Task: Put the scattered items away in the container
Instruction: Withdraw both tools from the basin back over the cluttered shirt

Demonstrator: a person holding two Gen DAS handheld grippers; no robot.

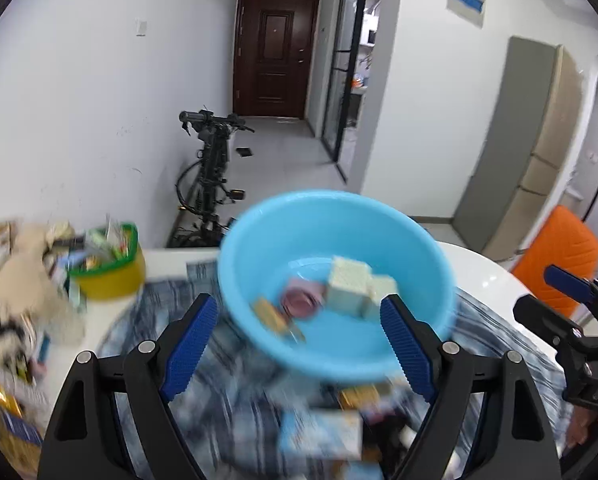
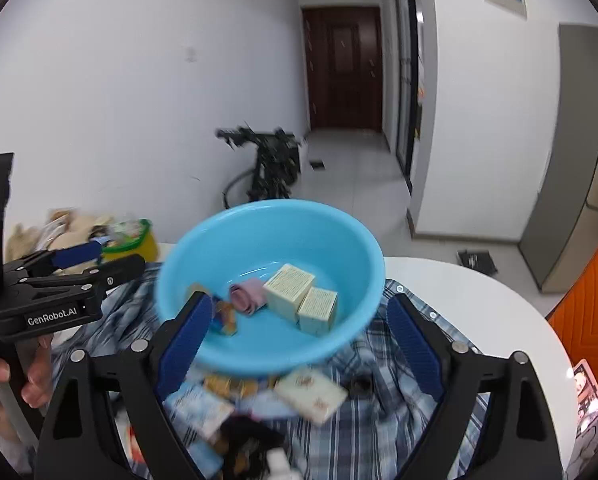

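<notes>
The light blue plastic basin (image 2: pixel 271 280) stands on a blue plaid cloth (image 2: pixel 383 420) spread over the round white bench (image 2: pixel 499 300). In the right wrist view the basin sits at twelve o'clock from the right gripper (image 2: pixel 299 332).

Basin contents: two cream cartons (image 2: pixel 289 292) touching side by side right of centre, a pink rolled item (image 2: pixel 247 298) just left of them, and a small orange-and-blue packet (image 2: pixel 225 314) at the basin's seven o'clock.

Still scattered on the cloth, just beside the basin's near rim: a cream bar-shaped pack (image 2: pixel 311 394) at six o'clock, a light blue box (image 2: pixel 197 410) at seven o'clock, small orange biscuit packets (image 2: pixel 229 386) between them, and a dark item too blurred to identify.

Right gripper: jaws spread wide, nothing between the pads. They flank the basin's near rim; contact with it cannot be told.

Left gripper (image 1: pixel 299 340): jaws likewise spread wide and empty, with the basin at twelve o'clock in its own view. A hand (image 2: pixel 15 376) shows at its handle.

At ten o'clock from the basin, a yellow bucket with a green rim (image 2: pixel 135 242), filled with packets, stands on the bench. A stuffed toy (image 1: pixel 23 280) and loose wrappers lie beside it. Both views are motion-blurred.
</notes>
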